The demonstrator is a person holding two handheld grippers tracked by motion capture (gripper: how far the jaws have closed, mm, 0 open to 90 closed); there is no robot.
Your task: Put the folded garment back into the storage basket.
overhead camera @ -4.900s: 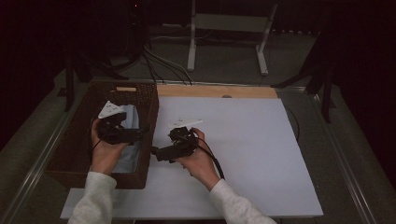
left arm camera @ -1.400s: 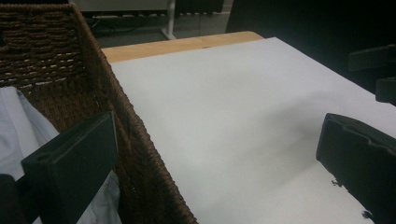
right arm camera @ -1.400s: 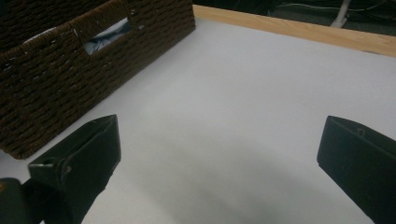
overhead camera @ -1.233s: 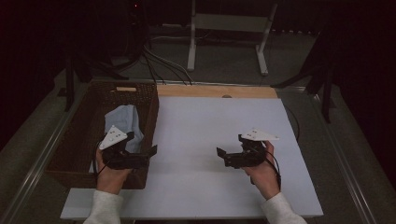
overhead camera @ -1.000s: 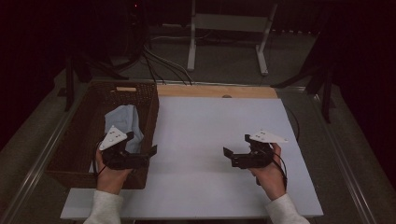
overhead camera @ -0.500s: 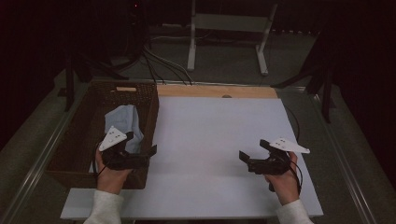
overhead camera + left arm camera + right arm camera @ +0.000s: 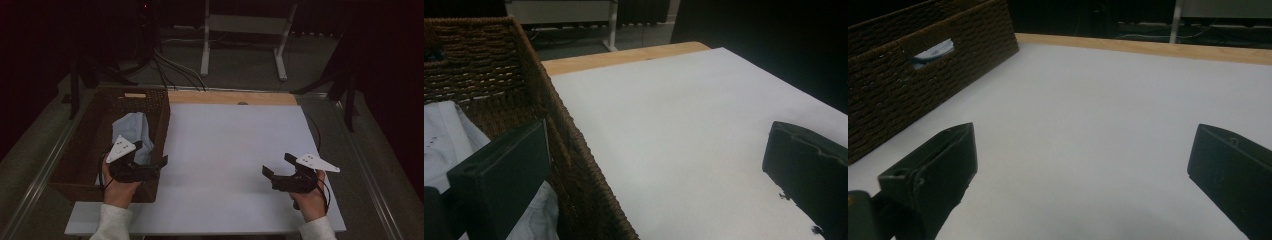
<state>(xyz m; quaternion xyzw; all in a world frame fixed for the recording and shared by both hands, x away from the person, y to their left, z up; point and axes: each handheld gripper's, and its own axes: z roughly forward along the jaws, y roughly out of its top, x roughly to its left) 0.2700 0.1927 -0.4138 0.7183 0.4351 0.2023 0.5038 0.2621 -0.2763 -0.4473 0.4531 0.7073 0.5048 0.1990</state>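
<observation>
On the near left of the table (image 7: 220, 150) we hold the left gripper (image 7: 159, 164) over the near right corner of the brown wicker basket (image 7: 85, 150). Its jaws stand well apart and hold nothing. In the left gripper view one jaw sits inside the basket, just beside the pale blue cloth (image 7: 441, 135), and the other hangs over the white table surface, so the basket's right wall (image 7: 569, 165) runs up between them. We cannot tell from that view whether the inner jaw touches the cloth.

From the high view the cloth (image 7: 131, 130) lies bunched inside the basket, against its right wall and towards the middle of its length, just beyond the left gripper.

Over on the near right of the table we hold the right gripper (image 7: 276, 169), well apart from the basket and from the left gripper. Its jaws are also spread wide with nothing between them, and they point left across the bare white surface. In the right gripper view the basket (image 7: 908, 85) stands far off at the left, and a scrap of the pale cloth (image 7: 935, 50) shows through the handle slot in its wall. A strip of bare wood (image 7: 230, 97) runs along the table's far edge.
</observation>
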